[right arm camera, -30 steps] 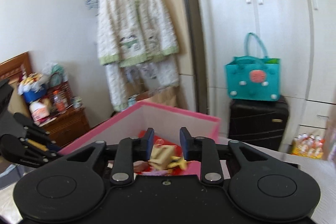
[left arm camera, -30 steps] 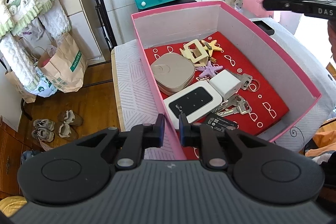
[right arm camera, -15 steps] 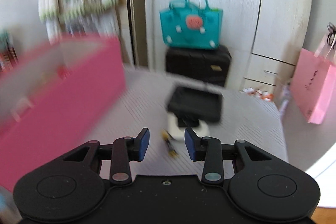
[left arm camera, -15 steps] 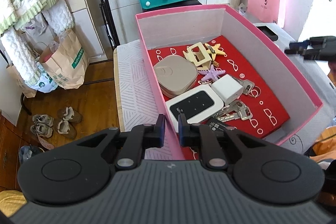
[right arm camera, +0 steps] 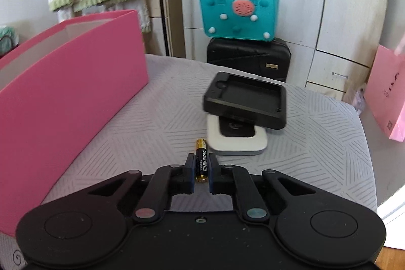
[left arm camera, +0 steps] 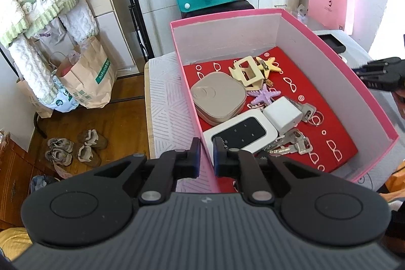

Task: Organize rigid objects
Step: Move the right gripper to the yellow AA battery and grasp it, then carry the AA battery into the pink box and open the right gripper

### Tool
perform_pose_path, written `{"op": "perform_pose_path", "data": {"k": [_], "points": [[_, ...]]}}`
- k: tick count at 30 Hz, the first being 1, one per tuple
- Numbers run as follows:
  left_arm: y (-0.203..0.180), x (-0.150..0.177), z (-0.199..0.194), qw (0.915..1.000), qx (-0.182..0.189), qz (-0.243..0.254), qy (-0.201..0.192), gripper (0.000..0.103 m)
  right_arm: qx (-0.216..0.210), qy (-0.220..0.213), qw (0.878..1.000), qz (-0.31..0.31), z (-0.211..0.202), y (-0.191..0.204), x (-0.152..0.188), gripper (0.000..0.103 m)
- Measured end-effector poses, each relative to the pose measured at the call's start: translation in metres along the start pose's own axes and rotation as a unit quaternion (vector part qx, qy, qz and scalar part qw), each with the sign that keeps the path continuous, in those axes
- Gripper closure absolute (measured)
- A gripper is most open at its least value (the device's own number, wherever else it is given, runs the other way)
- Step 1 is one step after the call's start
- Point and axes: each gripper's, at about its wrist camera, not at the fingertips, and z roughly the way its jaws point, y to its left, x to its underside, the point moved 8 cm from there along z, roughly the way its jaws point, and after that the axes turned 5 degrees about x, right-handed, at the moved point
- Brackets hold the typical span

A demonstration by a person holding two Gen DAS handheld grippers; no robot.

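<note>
A pink box (left arm camera: 227, 39) with a red floor holds a beige case (left arm camera: 217, 100), a white router (left arm camera: 239, 132), a white charger (left arm camera: 283, 115), keys (left arm camera: 291, 146), two starfish clips and a cream clip (left arm camera: 246, 72). My left gripper (left arm camera: 206, 158) is shut on the box's near wall, one finger on each side. To the right of the box (right arm camera: 71, 92), a black and gold battery (right arm camera: 201, 148) lies on the grey patterned tabletop. My right gripper (right arm camera: 202, 166) is closing its jaws on the battery, and the pads touch its sides.
Just beyond the battery, a black tray (right arm camera: 246, 100) rests tilted on a white device (right arm camera: 238, 141). Behind the table stands a black suitcase (right arm camera: 248, 57) with a teal bag (right arm camera: 240, 14) on top. A pink paper bag (right arm camera: 387, 98) hangs at the right. Shoes (left arm camera: 73, 148) lie on the floor.
My right gripper swung away from above the box, came down to the tabletop and closed around the battery. My left gripper kept its hold on the box wall.
</note>
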Motion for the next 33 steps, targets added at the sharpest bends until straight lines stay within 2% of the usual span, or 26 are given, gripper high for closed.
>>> {"op": "perform_pose_path", "data": {"k": [5, 8, 15, 20, 24, 28, 33], "points": [[0.001, -0.002, 0.001, 1.0000, -0.002, -0.009, 0.000, 0.095, -0.003, 0.006, 1.000, -0.010, -0.007, 0.009, 0.002, 0.091], [0.002, -0.004, 0.001, 0.9999, -0.004, -0.010, 0.001, 0.095, -0.010, -0.007, 1.000, -0.025, -0.021, 0.017, -0.007, 0.091], [0.003, -0.008, 0.003, 0.9998, -0.010, -0.018, -0.005, 0.095, -0.051, -0.081, 0.995, -0.034, -0.072, 0.047, -0.051, 0.091], [0.004, -0.008, 0.003, 0.9996, -0.010, -0.024, -0.007, 0.095, -0.114, -0.127, 0.984, -0.046, -0.105, 0.082, -0.082, 0.091], [0.004, -0.008, 0.003, 0.9996, -0.010, -0.025, -0.007, 0.095, -0.154, -0.121, 0.977, -0.078, -0.103, 0.115, -0.093, 0.091], [0.005, -0.007, 0.003, 0.9995, -0.009, -0.030, -0.007, 0.095, -0.150, -0.098, 0.977, -0.119, -0.083, 0.138, -0.095, 0.091], [0.005, -0.007, 0.004, 0.9995, -0.009, -0.030, -0.005, 0.095, -0.126, -0.075, 0.980, -0.138, -0.060, 0.143, -0.095, 0.091]]}}
